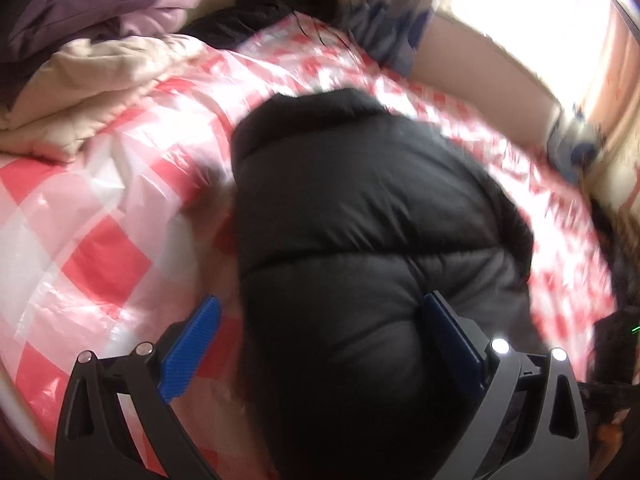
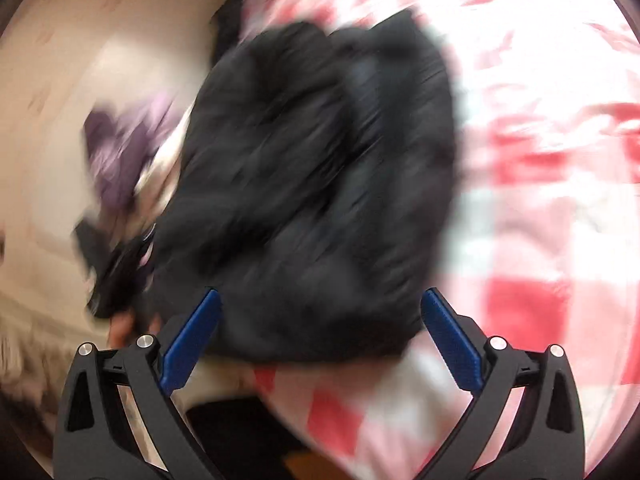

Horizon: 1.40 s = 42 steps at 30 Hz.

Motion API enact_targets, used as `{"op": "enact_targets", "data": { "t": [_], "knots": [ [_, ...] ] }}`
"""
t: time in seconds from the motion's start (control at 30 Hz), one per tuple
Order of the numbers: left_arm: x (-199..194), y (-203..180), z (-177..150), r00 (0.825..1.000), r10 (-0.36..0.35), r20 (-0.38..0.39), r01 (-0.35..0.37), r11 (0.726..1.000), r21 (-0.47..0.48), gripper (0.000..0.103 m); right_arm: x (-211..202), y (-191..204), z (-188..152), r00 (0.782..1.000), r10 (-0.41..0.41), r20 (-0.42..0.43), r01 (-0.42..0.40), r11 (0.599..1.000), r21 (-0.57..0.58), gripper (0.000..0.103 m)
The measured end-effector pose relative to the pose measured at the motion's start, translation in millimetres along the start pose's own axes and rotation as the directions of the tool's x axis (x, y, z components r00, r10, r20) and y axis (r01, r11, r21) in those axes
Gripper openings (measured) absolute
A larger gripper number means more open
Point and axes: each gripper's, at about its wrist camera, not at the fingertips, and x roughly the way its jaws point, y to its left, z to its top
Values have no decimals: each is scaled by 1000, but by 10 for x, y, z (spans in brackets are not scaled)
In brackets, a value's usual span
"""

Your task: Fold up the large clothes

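Black puffer jacket (image 1: 360,220) between spread left tongs (image 1: 320,344)

A blurred black jacket (image 2: 316,184) lies bunched on the red-and-white checked sheet (image 2: 540,208). The right gripper (image 2: 320,332) hangs over its near edge, its 2 fingers spread wide.

A home bedroom: bed under a red-and-white checked plastic sheet (image 1: 100,220), heaped cream and purple quilts (image 1: 92,40), bright curtained window (image 1: 532,4).
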Motion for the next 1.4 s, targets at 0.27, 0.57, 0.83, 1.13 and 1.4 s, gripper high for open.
{"op": "enact_targets", "data": {
  "t": [0.27,0.57,0.83,1.13,1.4],
  "knots": [
    [-387,206,71,981,-86,173,110,985,-136,96,-466,670,360,911,-280,304,346,919,-191,97],
    [45,303,48,996,-87,23,89,971,-221,97,359,575,2070,826,-479,297,519,852,-68,97],
    [-119,82,145,986,-129,108,145,976,-164,96,759,-152,2323,840,-525,134,530,848,0,97],
    [-262,-198,274,976,-103,193,119,990,-74,96,-46,575,1789,914,-196,354,269,948,-170,97],
    [-18,-165,190,992,-85,96,93,992,-83,96,-100,754,1424,912,-300,281,374,889,-263,96]
  ]
}}
